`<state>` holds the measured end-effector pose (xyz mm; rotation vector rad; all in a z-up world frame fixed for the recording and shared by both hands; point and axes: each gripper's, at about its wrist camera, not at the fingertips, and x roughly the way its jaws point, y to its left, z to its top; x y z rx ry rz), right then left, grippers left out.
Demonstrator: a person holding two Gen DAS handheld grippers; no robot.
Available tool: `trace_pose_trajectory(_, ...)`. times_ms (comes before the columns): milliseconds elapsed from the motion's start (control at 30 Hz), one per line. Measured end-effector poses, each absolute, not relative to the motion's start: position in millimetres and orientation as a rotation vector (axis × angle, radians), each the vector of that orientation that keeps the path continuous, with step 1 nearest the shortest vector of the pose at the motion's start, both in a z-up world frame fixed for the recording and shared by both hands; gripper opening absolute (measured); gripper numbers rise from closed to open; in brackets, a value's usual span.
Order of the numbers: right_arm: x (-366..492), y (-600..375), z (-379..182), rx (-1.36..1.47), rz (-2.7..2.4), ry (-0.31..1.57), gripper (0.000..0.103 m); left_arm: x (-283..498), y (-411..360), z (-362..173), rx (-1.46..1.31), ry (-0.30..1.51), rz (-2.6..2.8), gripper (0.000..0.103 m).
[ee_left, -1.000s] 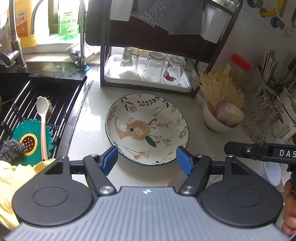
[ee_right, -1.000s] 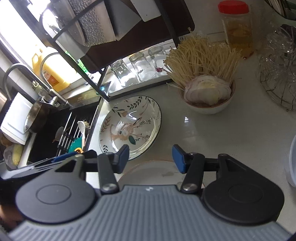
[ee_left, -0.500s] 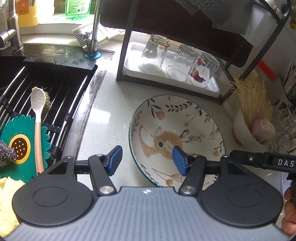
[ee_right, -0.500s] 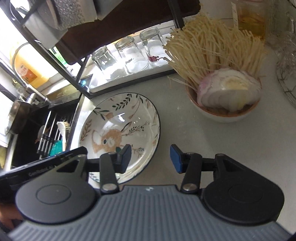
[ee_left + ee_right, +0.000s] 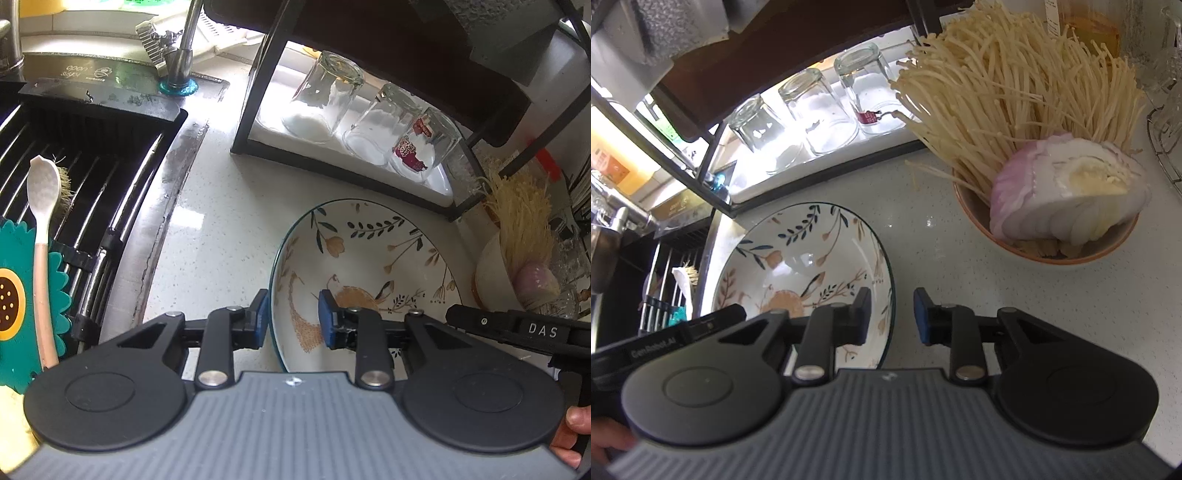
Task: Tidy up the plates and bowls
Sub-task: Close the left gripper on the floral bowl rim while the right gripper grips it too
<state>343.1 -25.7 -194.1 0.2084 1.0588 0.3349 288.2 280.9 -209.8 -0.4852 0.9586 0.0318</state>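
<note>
A floral-patterned plate (image 5: 369, 266) lies on the white counter in front of the dish rack; it also shows in the right wrist view (image 5: 805, 266). My left gripper (image 5: 291, 317) is open, its two blue pads straddling the plate's left rim, one outside and one over the plate. My right gripper (image 5: 891, 314) is open, straddling the plate's right rim the same way. A bowl (image 5: 1052, 251) holding enoki mushrooms and a cut onion stands to the right of the plate.
A black dish rack (image 5: 332, 158) with three upturned glasses (image 5: 325, 99) stands behind the plate. The sink (image 5: 74, 177) at left holds a brush, a spoon and a green mat. A wire basket (image 5: 1167, 140) stands at far right.
Both grippers have moved forward and down to the plate. Their jaws have narrowed and now sit on either side of the plate's left and right rims.
</note>
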Motion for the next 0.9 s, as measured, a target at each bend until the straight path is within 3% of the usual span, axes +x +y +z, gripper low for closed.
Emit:
trace_pose_trajectory(233,349,-18,-201,0.216,0.329,1.067,0.018,296,284,-216,-0.478,0.973,0.037,0.017)
trace_pose_trajectory(900,340,-21,-183,0.215,0.308,1.03,0.014,279,280,-190,-0.459,0.954,-0.018,0.013)
